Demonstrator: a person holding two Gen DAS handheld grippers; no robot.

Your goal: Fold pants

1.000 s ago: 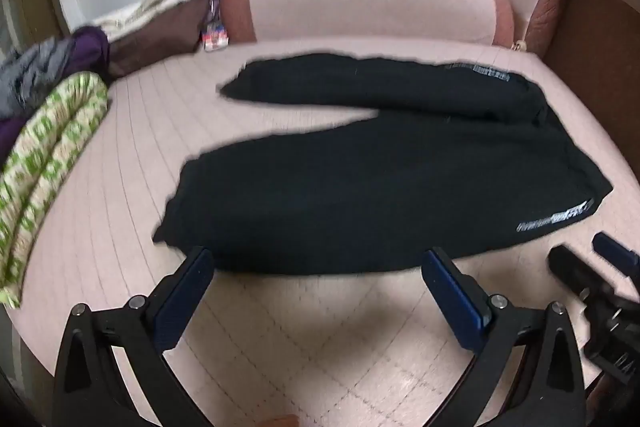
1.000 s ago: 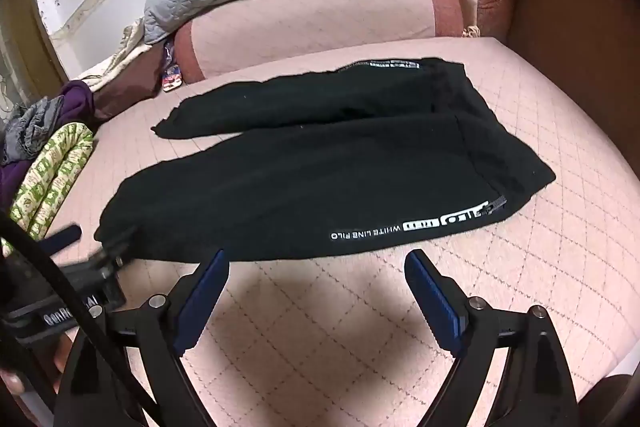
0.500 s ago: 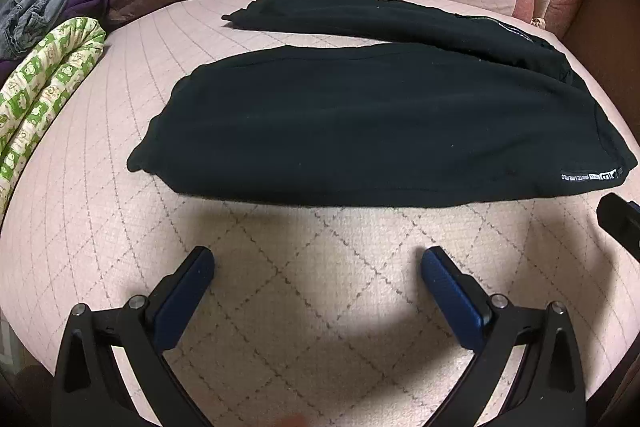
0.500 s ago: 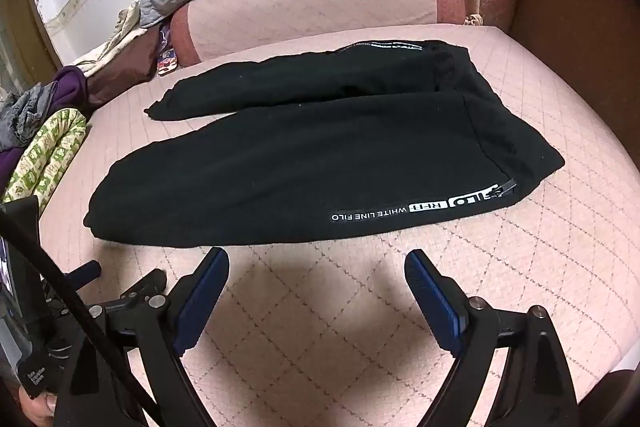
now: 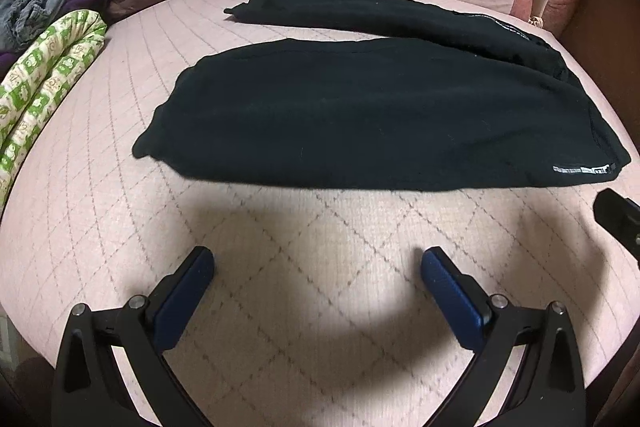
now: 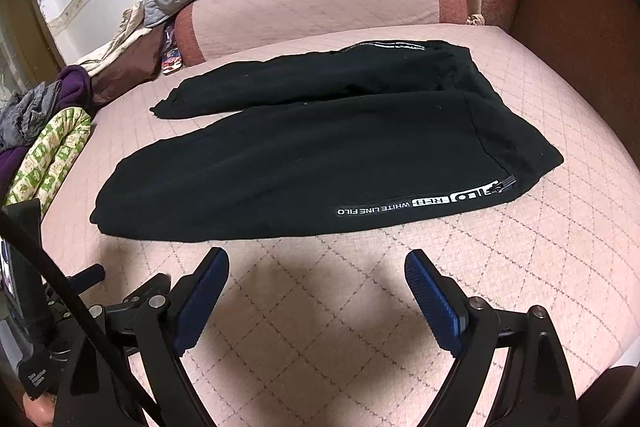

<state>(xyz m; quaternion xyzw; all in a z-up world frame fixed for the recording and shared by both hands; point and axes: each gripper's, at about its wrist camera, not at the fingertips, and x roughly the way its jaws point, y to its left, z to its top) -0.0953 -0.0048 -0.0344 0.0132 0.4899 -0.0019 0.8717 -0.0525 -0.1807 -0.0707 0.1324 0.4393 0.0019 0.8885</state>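
Black pants (image 5: 376, 115) flat on pink bed (image 5: 304, 267) — L tongs (image 5: 316, 275), R tongs (image 6: 316, 279) wide apart, holding nothing.

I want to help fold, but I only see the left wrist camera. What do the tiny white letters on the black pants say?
Observer: In the right wrist view, the white print on the pants reads "WHITE LINE FILO".
Child: Is anything next to it?
Observer: Yes, a small zipper pull sits at its end, towards the waistband.
Child: And the other tool, is it holding anything?
Observer: No. The right gripper has its jaws wide apart over the pink quilted cover, short of the pants' near edge.
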